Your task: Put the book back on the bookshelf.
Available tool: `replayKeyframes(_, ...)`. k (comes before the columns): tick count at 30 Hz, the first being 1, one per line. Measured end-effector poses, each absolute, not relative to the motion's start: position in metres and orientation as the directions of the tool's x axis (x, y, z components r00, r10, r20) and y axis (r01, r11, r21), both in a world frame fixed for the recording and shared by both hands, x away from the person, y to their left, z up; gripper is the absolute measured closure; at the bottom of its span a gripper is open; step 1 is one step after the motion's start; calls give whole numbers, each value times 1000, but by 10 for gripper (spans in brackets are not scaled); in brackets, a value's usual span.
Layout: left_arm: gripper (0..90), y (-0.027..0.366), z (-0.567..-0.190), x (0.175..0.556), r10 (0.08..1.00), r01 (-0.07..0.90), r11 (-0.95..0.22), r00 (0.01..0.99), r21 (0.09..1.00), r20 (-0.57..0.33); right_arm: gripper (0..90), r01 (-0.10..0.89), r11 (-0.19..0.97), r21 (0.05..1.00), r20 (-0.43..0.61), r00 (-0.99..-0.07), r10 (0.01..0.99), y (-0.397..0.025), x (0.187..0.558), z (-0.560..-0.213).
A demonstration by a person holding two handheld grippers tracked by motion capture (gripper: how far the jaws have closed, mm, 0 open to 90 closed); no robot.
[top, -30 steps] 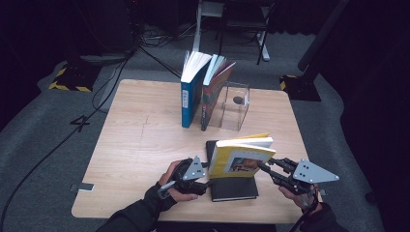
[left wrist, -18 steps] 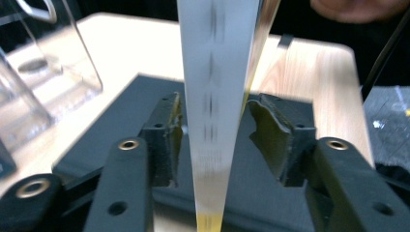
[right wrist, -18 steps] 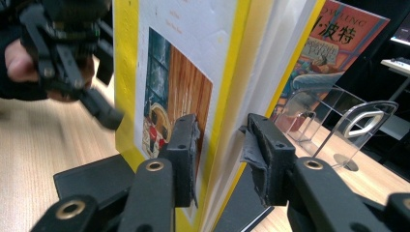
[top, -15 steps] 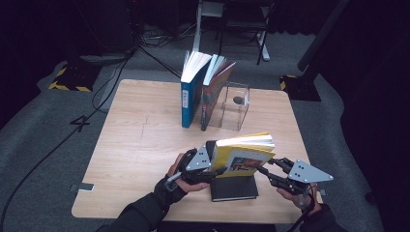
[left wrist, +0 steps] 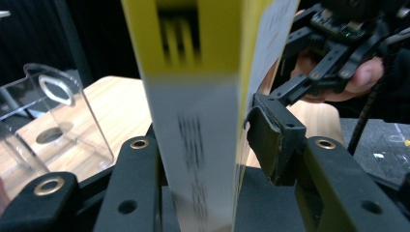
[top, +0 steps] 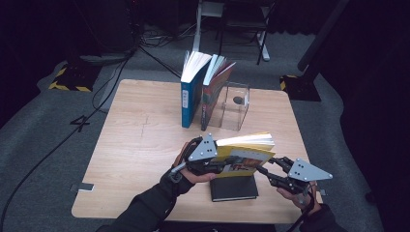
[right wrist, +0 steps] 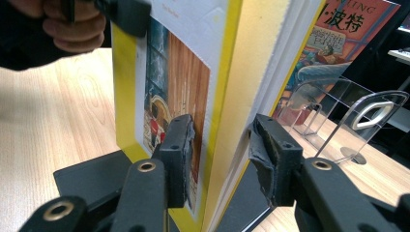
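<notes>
Left tongs [top: 223,166] seemingly grip the upright yellow book [top: 244,154]; right tongs [top: 263,171] stand open around its fore-edge.

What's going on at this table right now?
A person holds a yellow book upright between two hand-held grippers, above a black book lying flat on the wooden table. The left hand-held gripper straddles the spine end; the right hand-held gripper brackets the page edge, with a visible gap at one pad. Farther back, two books stand against a clear acrylic bookend.
</notes>
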State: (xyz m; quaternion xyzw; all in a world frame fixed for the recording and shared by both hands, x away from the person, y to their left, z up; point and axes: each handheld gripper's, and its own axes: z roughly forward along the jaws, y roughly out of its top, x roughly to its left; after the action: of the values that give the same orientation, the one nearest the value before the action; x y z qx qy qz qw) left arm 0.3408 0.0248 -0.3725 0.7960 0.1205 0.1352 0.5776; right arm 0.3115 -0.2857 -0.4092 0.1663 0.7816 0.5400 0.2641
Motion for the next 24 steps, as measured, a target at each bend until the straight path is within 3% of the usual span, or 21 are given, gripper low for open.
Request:
replayKeyframes(14, 604, 12, -351, 348, 334, 20, -333, 937, 943, 98, 579, -5, 373, 928, -225, -805, 549, -286, 314, -411)
replayKeyframes(24, 708, 7, -347, 352, 341, 48, -358, 937, 933, 83, 502, 13, 377, 926, -218, -798, 562, -288, 316, -412)
